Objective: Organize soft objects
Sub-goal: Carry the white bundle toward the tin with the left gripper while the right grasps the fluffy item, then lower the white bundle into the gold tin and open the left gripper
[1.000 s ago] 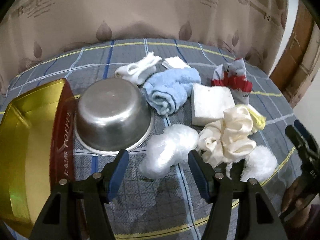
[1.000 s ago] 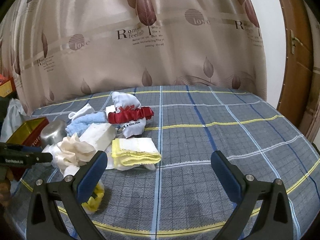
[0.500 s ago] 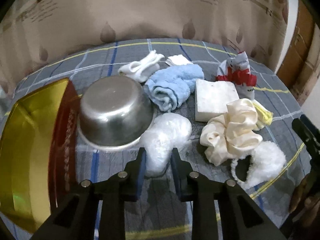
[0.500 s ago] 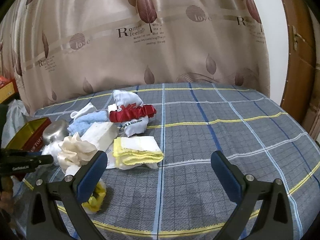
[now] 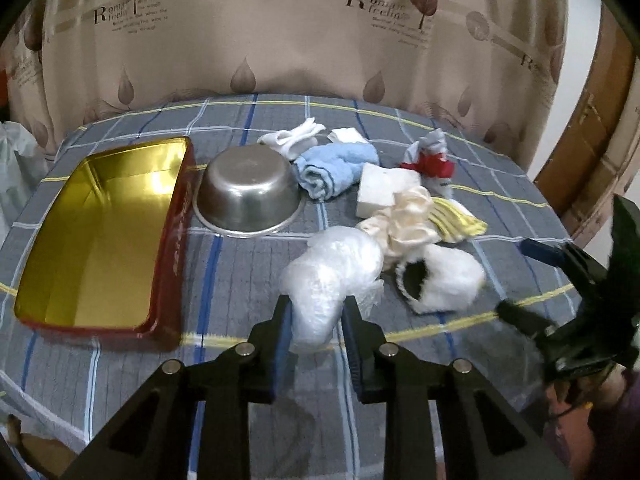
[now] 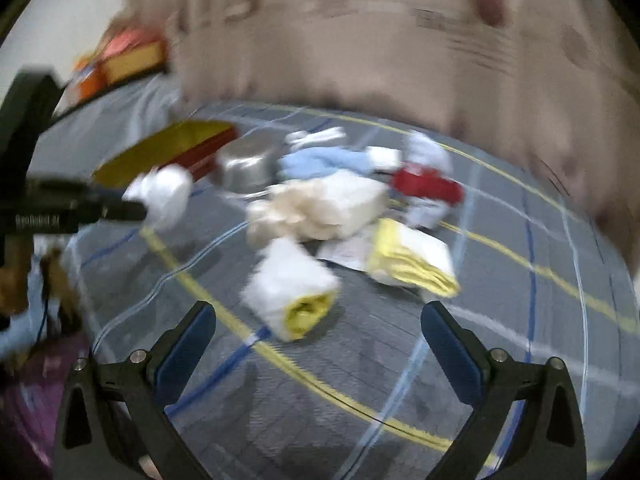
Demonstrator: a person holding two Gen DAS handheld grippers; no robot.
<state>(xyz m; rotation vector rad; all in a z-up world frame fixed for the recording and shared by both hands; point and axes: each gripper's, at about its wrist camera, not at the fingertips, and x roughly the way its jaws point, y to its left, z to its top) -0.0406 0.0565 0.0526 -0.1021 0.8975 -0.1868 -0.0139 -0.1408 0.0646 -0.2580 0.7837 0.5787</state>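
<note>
**Left hand-held gripper pinching a white bundle over a plaid-covered desk**

The left hand-held gripper [image 5: 316, 330] pinches the near end of a white plastic-wrapped bundle [image 5: 332, 276], its blue pads pressed on either side. The bundle sits near the desk's [image 5: 240, 360] front edge, in the middle. Just right of it lies a fluffy white headband [image 5: 444, 280], with a cream scrunchie [image 5: 408, 224] behind, touching a white block [image 5: 384, 190] and a yellow-edged cloth [image 5: 460, 220]. Farther back are a rolled blue towel [image 5: 334, 170], white socks [image 5: 292, 140] and a red-and-white item [image 5: 430, 160]. An upturned steel bowl [image 5: 248, 192] stands left of the towel, beside an open gold-lined tin [image 5: 100, 236] at the left edge. The right hand-held gripper [image 6: 320, 344] is spread wide with nothing between its pads; its view is blurred.
</note>
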